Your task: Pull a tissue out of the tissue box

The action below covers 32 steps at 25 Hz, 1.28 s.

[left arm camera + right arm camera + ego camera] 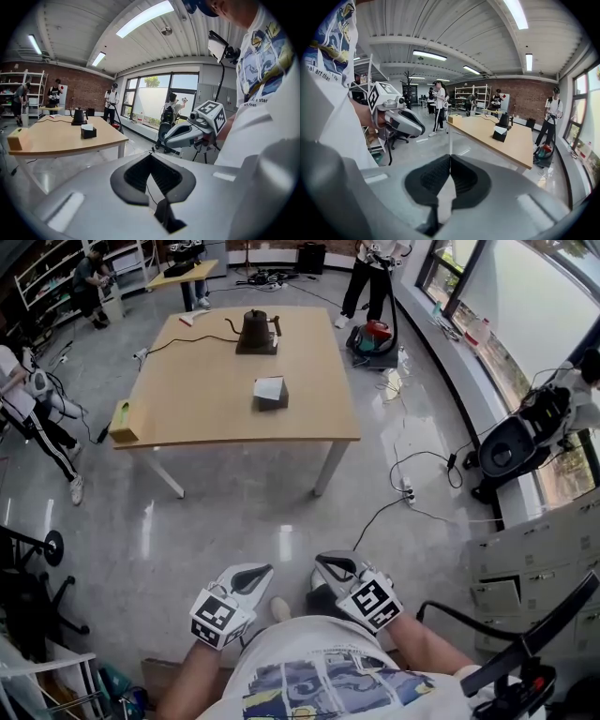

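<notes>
The dark tissue box (270,395) with a white tissue sticking out of its top stands near the middle of the wooden table (202,390), far ahead of me. It appears small in the left gripper view (88,131) and in the right gripper view (500,135). Both grippers are held close to the person's body, well short of the table. My left gripper (266,570) is shut with nothing between its jaws (151,155). My right gripper (322,562) is likewise shut and empty (450,157). Each gripper shows in the other's view.
A black kettle (256,331) on a base stands at the table's far side, with a cable running left. A small wooden box (124,421) sits at the table's left corner. Cables and a power strip (408,491) lie on the floor to the right. Several people stand around the room.
</notes>
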Motion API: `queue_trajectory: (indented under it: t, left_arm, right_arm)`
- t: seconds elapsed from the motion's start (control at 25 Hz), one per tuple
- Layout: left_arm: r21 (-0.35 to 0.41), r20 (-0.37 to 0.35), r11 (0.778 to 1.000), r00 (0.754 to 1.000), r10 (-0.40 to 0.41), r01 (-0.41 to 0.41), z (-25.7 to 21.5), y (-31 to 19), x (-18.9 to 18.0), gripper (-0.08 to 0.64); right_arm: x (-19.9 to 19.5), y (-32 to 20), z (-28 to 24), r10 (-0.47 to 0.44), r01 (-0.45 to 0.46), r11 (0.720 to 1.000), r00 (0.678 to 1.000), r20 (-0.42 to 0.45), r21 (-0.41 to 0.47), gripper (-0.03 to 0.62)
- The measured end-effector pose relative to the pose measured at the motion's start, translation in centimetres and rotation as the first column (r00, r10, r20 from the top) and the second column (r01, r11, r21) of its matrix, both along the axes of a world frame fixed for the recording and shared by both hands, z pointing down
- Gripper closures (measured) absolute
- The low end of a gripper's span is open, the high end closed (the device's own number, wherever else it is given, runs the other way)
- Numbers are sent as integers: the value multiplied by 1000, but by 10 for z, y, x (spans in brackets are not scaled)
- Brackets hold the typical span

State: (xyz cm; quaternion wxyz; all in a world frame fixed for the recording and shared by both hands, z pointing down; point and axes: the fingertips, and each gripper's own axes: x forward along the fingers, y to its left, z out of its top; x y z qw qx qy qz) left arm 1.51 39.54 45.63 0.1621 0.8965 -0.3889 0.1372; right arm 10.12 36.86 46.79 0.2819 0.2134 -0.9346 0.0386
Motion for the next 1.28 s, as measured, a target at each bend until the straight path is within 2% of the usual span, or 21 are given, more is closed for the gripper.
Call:
queue_trajectory:
  t: [0.32,0.56,0.76,0.96,1.28]
  left_arm:
    - [-14,8,999,1000,-30,30,7,-43,-11,554]
    - [-16,32,999,999,-44,45,8,-100,-21,554]
    - [-2,121,999,991,-52,53,4,-166,-30,554]
    - [20,161,997,984,-78,76,-3,-237,-34,554]
    - [49,182,995,979,-91,83,3,-313,-52,552]
  right_arm:
    - [-4,-41,16,8,-7,996,1000,16,-88,589]
    - [-25,-102,13,-37,40,997,998,43,-73,589]
    - [-38,-170,5,-69,72,997,995,66,-38,589]
    - [-43,-227,6,-121,122,992,991,51,-18,589]
    - [-47,-293,16,-93,94,995,995,46,-37,589]
